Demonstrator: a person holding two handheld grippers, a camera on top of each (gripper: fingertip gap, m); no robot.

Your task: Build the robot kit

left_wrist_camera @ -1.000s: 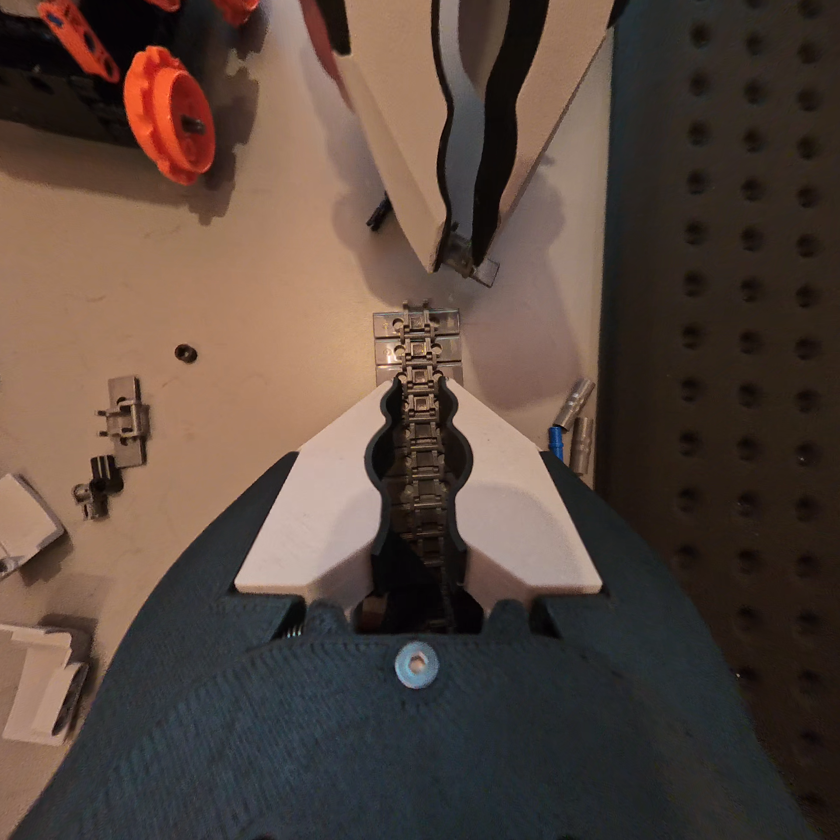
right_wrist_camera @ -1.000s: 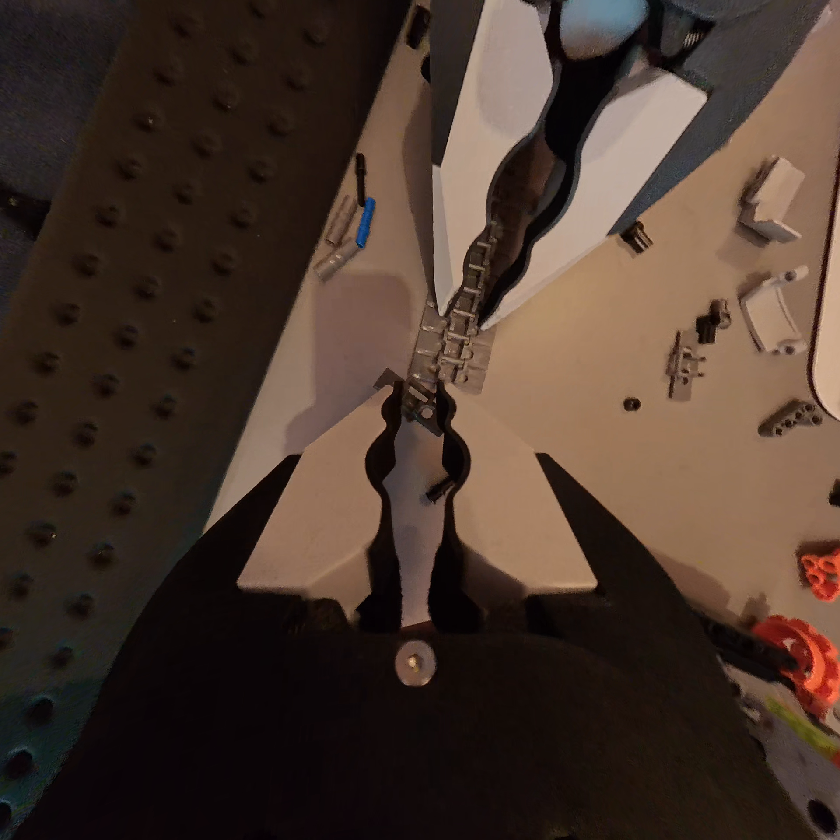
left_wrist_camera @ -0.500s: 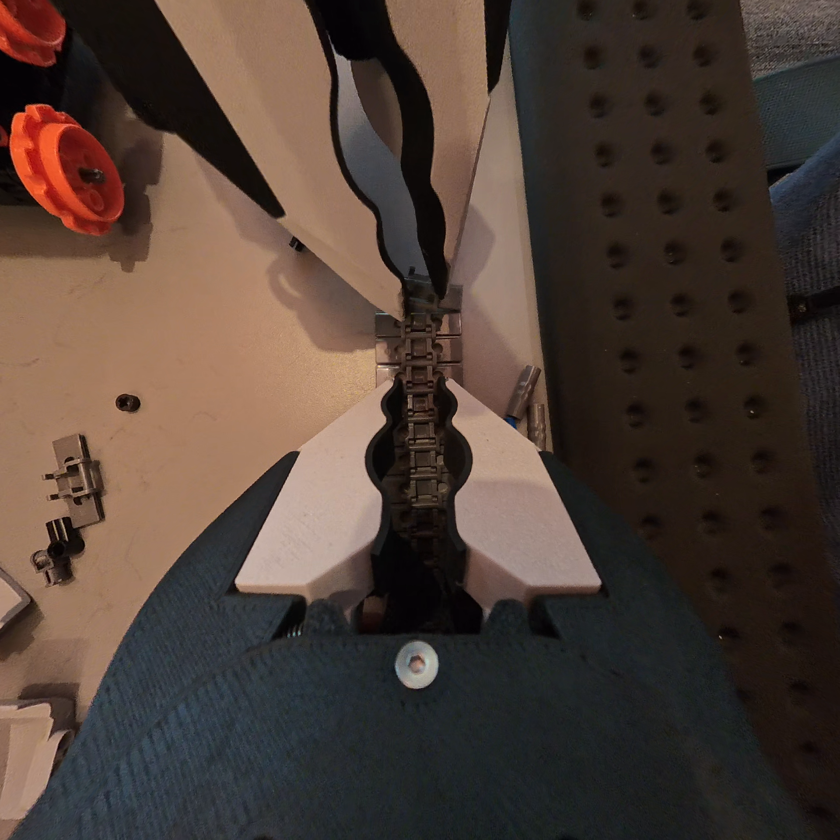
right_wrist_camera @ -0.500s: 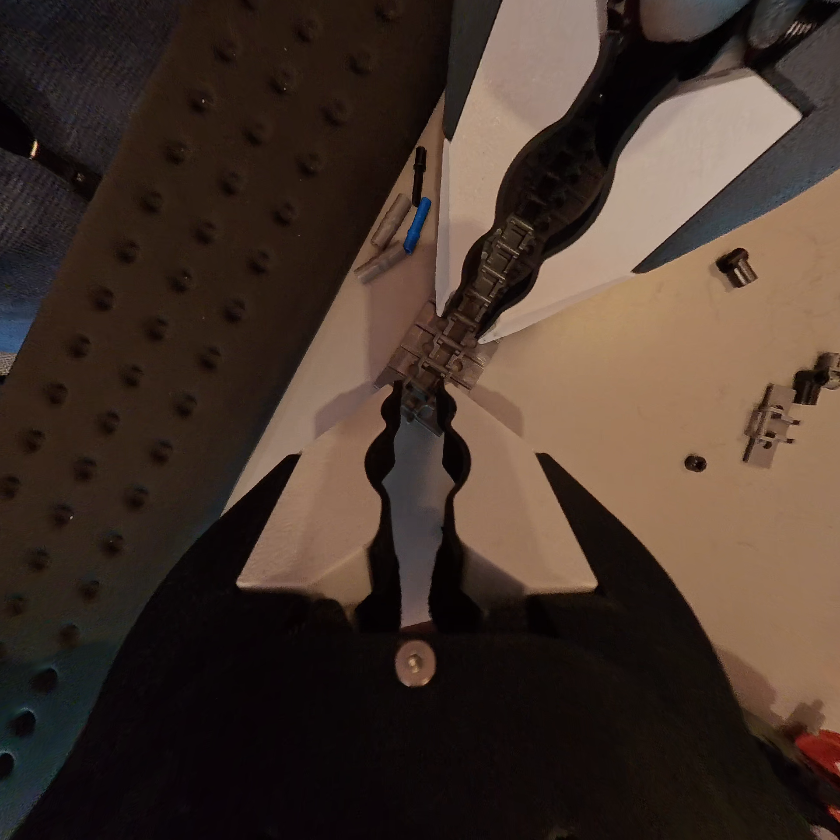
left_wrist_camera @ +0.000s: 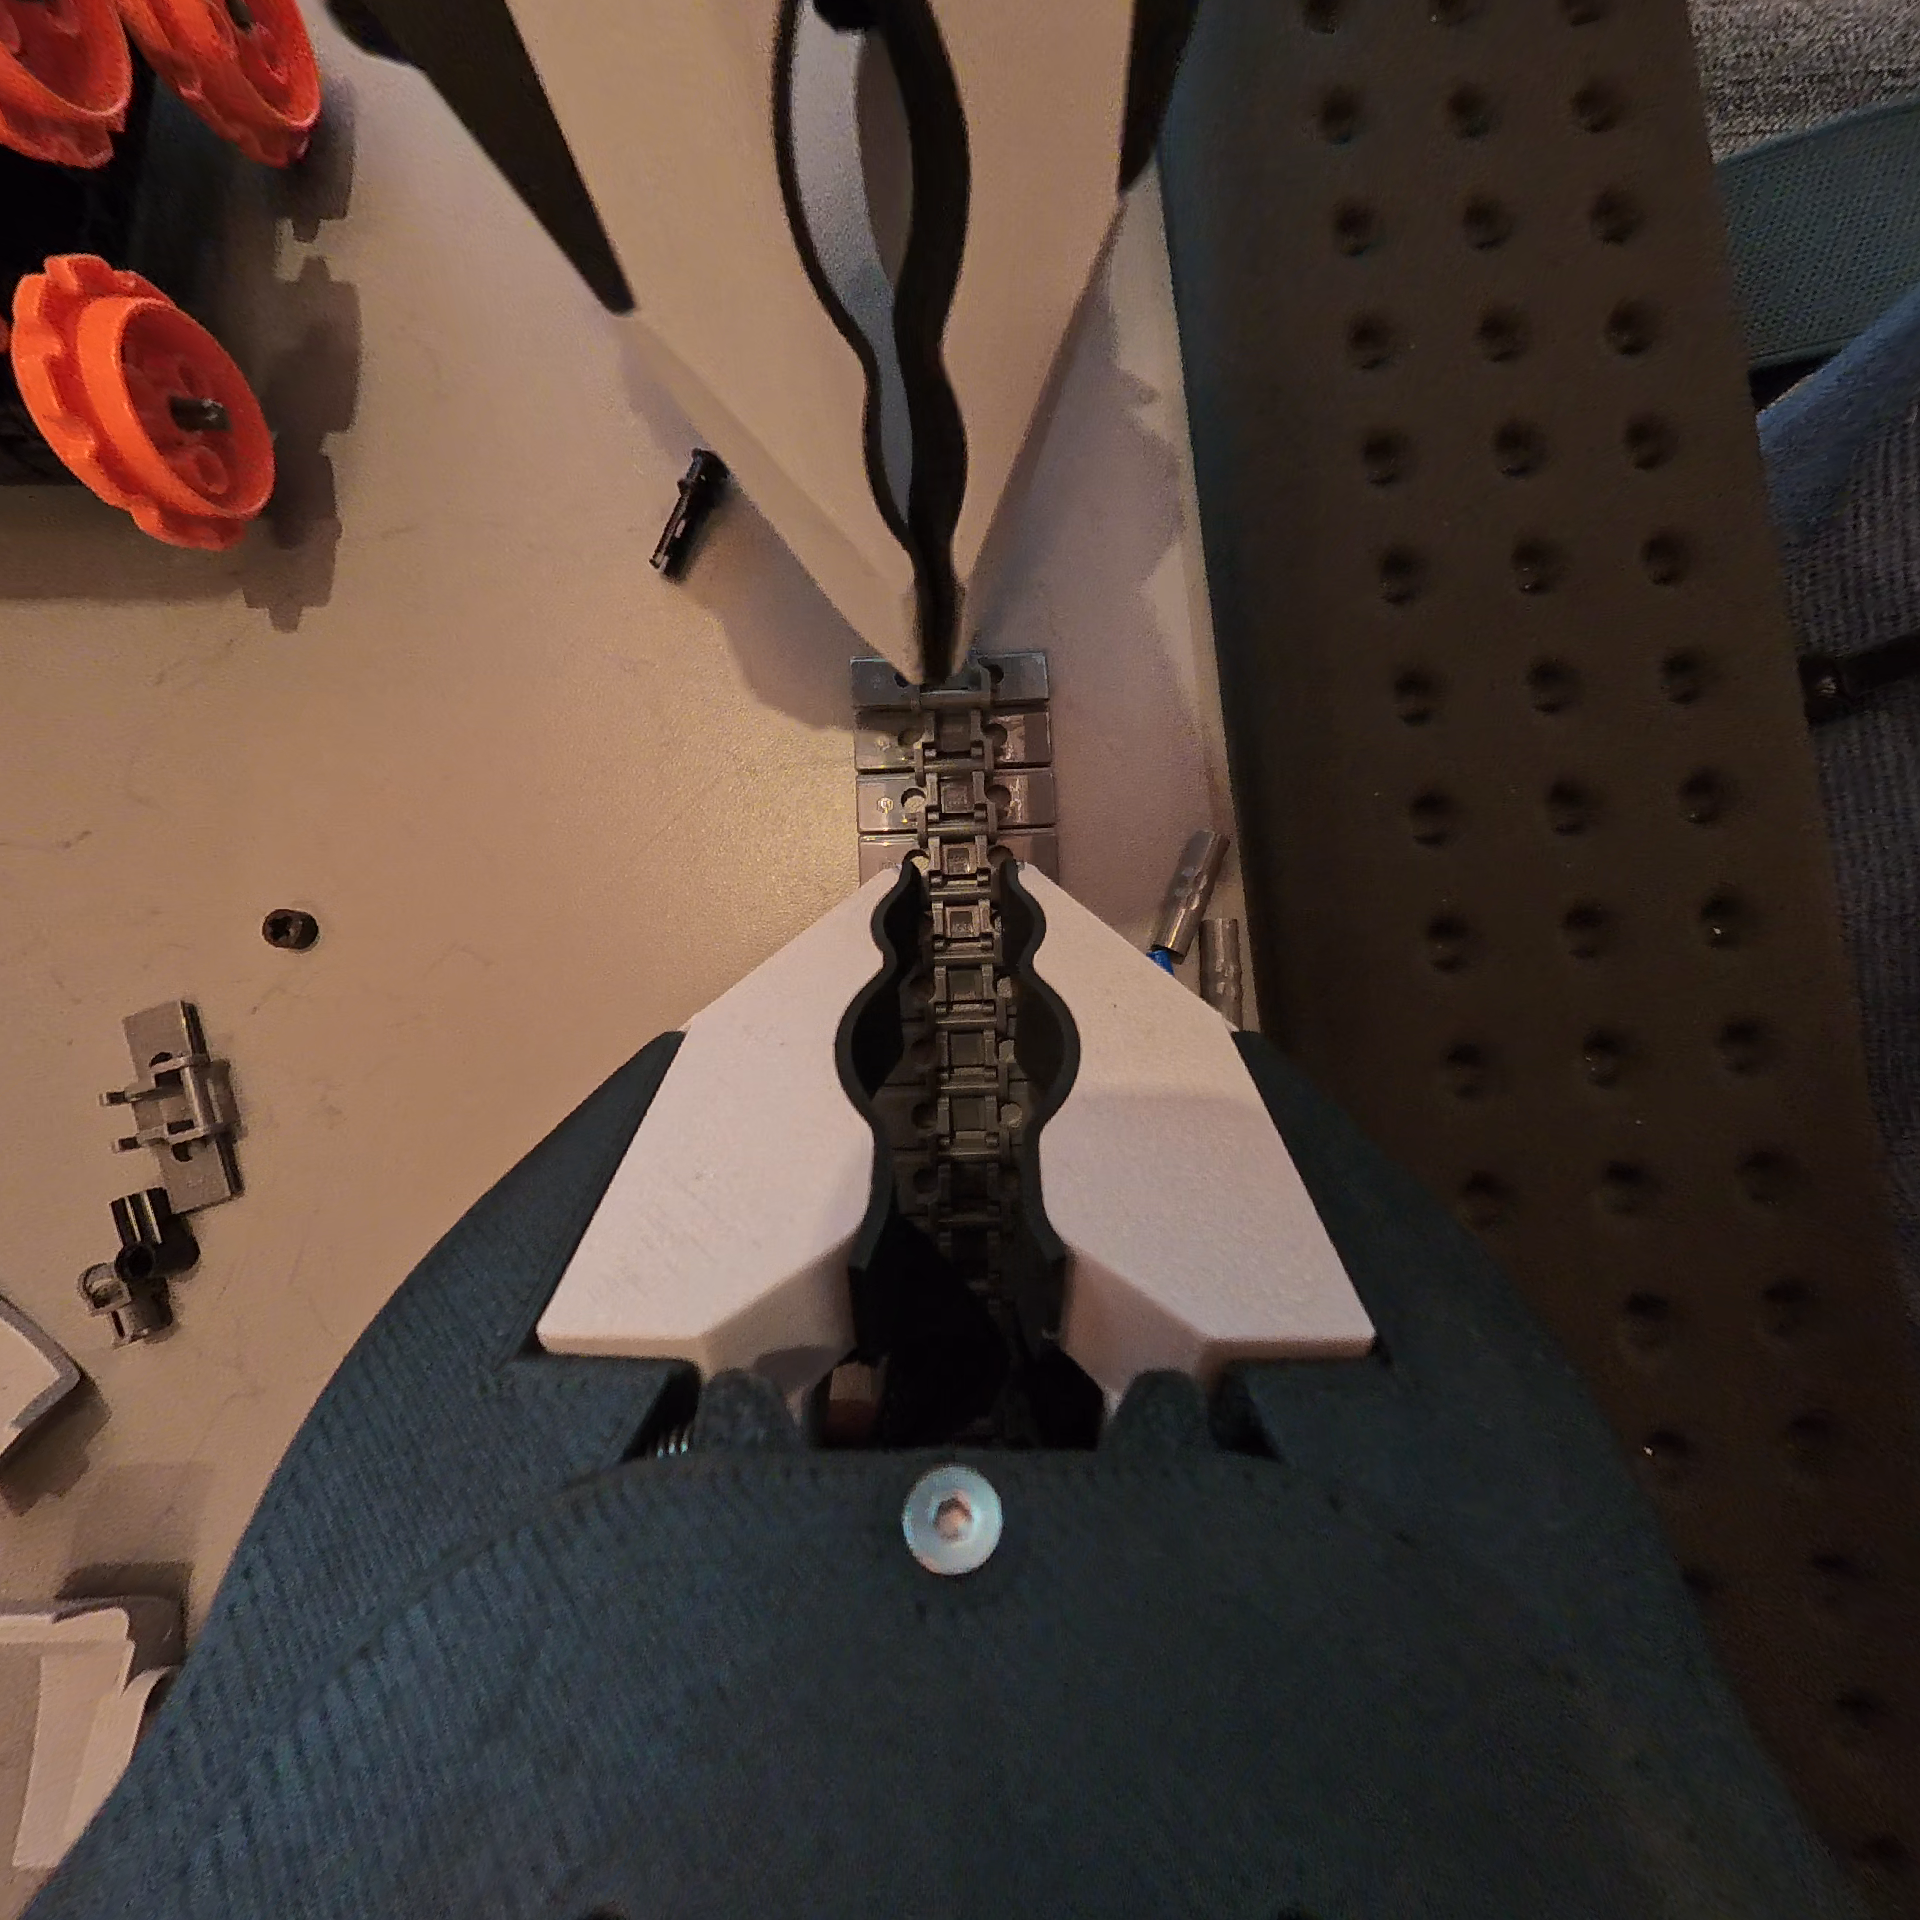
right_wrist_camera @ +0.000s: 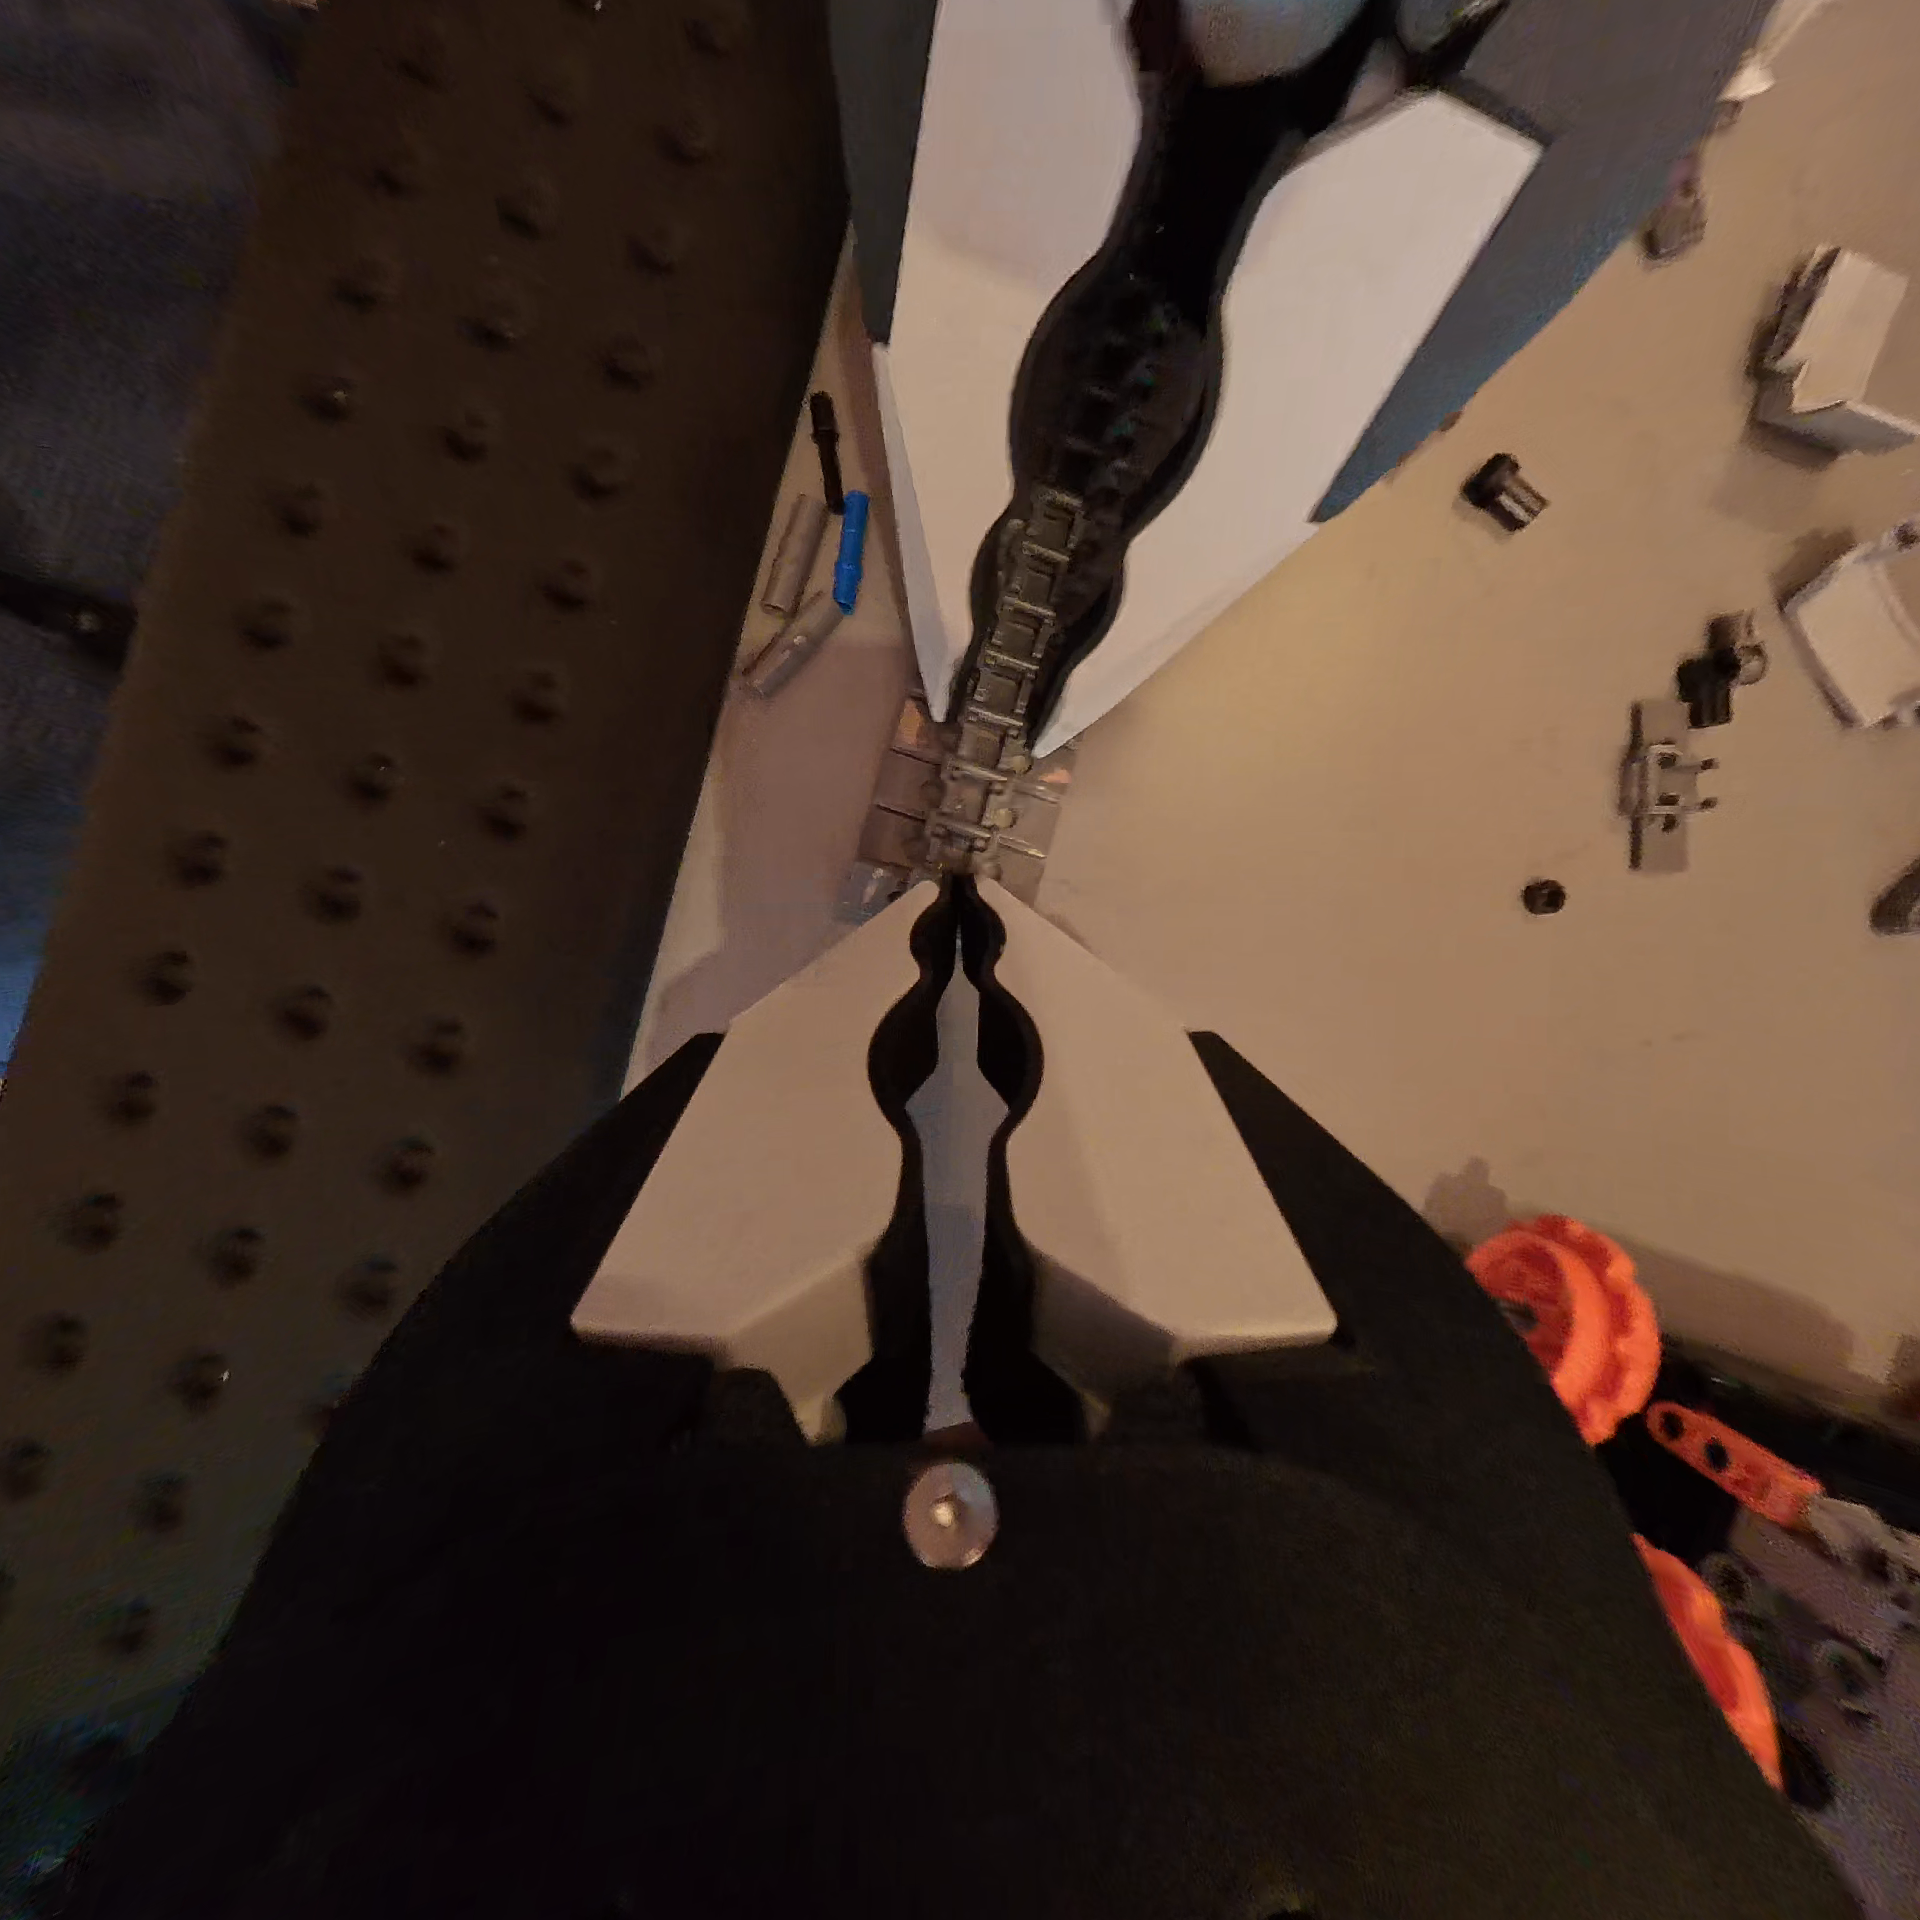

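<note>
Close up, two grippers meeting tip to tip over a pale tabletop (left_wrist_camera: 436, 790), joined by a grey track chain (left_wrist_camera: 961, 831).

Left gripper (left_wrist_camera: 961, 878): dark teal body, white fingers (left_wrist_camera: 748, 1122) with black wavy pads, clamped on the chain. Chain running lengthwise between the pads and reaching a few links past the tips, flat link plates showing on both sides just above the tabletop.

Right gripper (right_wrist_camera: 958, 883): black body, white fingers (right_wrist_camera: 1122, 1122), tips pinched together on the end link of the chain; farther back, a slim gap between the pads with tabletop showing through. Whether that end link is already joined to the chain: cannot tell.

Around the chain:
- Dark studded baseplate (left_wrist_camera: 1538, 727) just beside it, along the table edge.
- Between chain and baseplate, small grey pins (right_wrist_camera: 790, 582), one blue pin (right_wrist_camera: 850, 551) and one black pin (right_wrist_camera: 826, 436).
- On the chain's other side, near it, another black pin (left_wrist_camera: 689, 509) beside the right gripper's finger.
- Farther off on that side, a small round black piece (left_wrist_camera: 288, 928), a loose grey track link (left_wrist_camera: 177, 1101) and a black connector (left_wrist_camera: 140, 1252) just below that link.
- Well apart from the chain, orange sprocket wheels (left_wrist_camera: 135, 416) on a dark build, and white curved panels (right_wrist_camera: 1860, 613) at the table's far side.
</note>
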